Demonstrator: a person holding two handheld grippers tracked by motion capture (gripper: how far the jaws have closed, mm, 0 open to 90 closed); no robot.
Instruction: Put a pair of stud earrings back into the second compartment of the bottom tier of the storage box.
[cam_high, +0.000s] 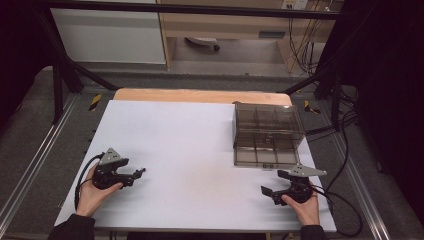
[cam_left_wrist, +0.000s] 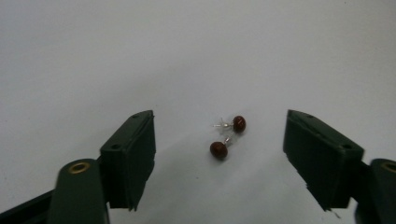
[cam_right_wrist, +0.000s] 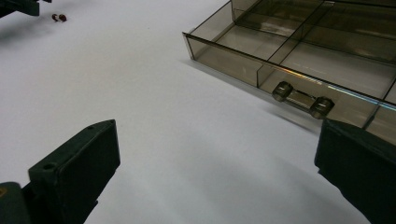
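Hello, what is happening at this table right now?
A person holds a gripper in each hand over a white table. The open left gripper frames two small red stud earrings lying on the surface. The open right gripper rests near a smoky clear compartment box. Nothing is grasped yet.

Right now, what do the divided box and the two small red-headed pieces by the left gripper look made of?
Divided box: smoky see-through plastic, glossy; the table shows through its walls. Red-headed pieces: dark red beads, smooth with a slight sheen, on thin silvery, probably metal, posts; the bead material is unclear.
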